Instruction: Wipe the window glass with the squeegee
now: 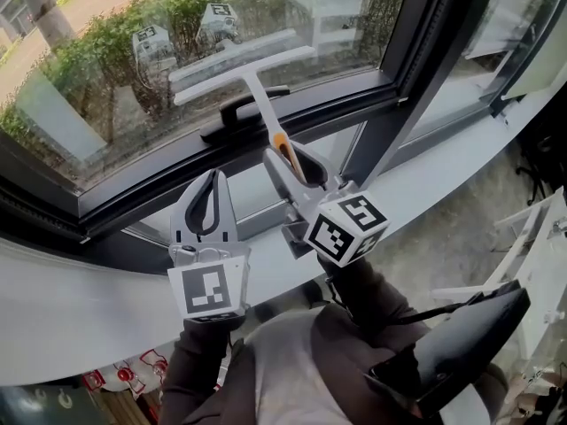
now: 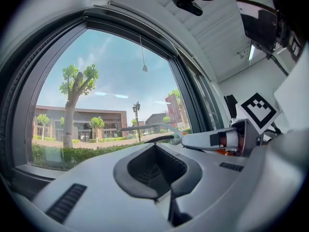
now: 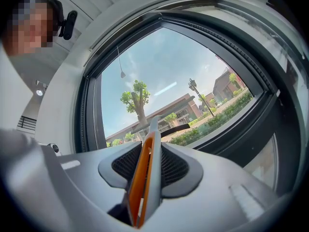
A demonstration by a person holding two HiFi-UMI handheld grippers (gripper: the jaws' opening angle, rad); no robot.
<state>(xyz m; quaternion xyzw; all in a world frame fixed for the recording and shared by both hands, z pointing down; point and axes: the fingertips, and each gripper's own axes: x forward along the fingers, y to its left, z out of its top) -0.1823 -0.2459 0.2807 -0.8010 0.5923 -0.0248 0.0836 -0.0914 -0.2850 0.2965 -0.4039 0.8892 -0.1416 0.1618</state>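
Observation:
The squeegee (image 1: 241, 67) has a white T-shaped blade lying against the lower window glass (image 1: 133, 51), close above the black frame. Its grey and orange handle (image 1: 283, 149) runs back into my right gripper (image 1: 294, 159), which is shut on it. In the right gripper view the handle (image 3: 145, 178) stands on edge between the ribbed pads. My left gripper (image 1: 213, 181) hovers to the left of the right one over the sill, shut with nothing in it. The left gripper view shows its tips (image 2: 157, 148) meeting, with the squeegee blade (image 2: 149, 127) and the right gripper (image 2: 217, 140) beyond.
A black window handle (image 1: 244, 112) sits on the frame just under the blade. The white sill (image 1: 71, 308) runs below the black frame (image 1: 177, 180), and a slanted black mullion (image 1: 425, 69) stands to the right. Bushes lie outside the glass.

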